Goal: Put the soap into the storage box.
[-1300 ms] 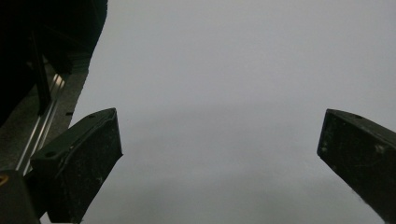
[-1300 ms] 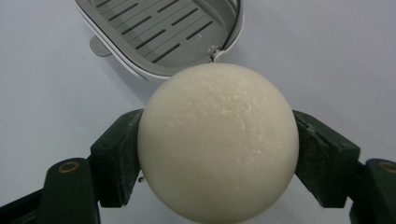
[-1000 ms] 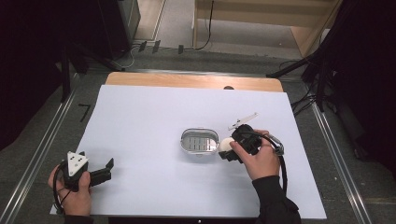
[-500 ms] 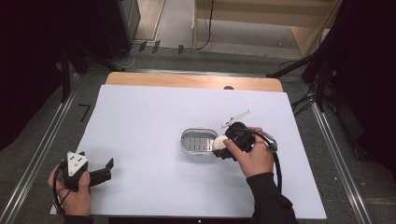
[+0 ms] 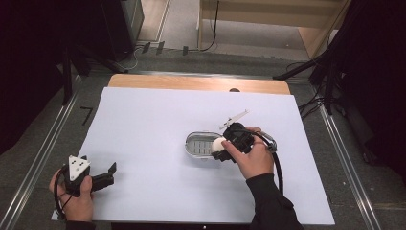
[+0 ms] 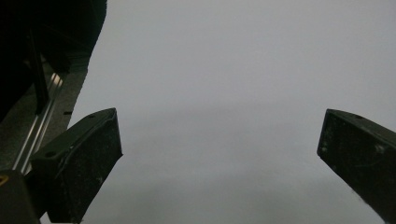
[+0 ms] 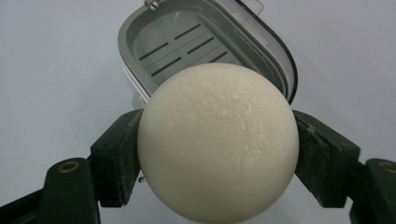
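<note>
While my right gripper point(image 7: 218, 154) pinches the white ball point(image 7: 218, 142) between both jaws, I see it held just above the near rim of the open grey case point(image 7: 187, 42), whose slotted tray shows beyond the ball. From the high view, the ball point(image 5: 218, 144) sits at the case's point(image 5: 198, 145) right end, near the middle of the white sheet point(image 5: 158, 120). My left gripper point(image 5: 106, 175) rests at the sheet's near left corner, well apart, jaws spread wide over bare sheet.
</note>
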`<state>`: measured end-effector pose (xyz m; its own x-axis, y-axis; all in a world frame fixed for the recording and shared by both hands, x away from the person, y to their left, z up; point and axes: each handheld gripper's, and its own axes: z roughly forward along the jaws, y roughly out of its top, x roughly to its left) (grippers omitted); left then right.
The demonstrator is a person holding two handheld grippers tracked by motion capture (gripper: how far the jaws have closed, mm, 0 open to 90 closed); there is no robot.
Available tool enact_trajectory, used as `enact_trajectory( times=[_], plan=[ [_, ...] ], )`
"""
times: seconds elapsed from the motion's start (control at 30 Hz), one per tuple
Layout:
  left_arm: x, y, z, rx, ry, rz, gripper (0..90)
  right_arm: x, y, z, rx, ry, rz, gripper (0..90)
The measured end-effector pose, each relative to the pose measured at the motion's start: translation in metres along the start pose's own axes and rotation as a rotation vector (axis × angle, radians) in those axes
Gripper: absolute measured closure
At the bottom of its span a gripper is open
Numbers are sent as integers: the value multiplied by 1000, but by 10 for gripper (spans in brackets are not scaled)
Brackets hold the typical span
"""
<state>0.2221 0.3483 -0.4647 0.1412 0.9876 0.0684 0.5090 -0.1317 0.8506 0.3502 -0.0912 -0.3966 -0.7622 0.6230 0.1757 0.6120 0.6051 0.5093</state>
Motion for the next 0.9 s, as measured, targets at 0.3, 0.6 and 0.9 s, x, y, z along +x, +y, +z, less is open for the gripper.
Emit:
enact_trajectory(
  times=[0.3,0.6,0.9],
  plan=[
    [0,0,0,0,1,-1,2,3,9,5,3,9,-7,250],
    [0,0,0,0,0,-2,2,7,19,12,5,19,-22,249],
    [0,0,0,1,0,-3,2,9,26,19,18,19,-16,250]
  ],
)
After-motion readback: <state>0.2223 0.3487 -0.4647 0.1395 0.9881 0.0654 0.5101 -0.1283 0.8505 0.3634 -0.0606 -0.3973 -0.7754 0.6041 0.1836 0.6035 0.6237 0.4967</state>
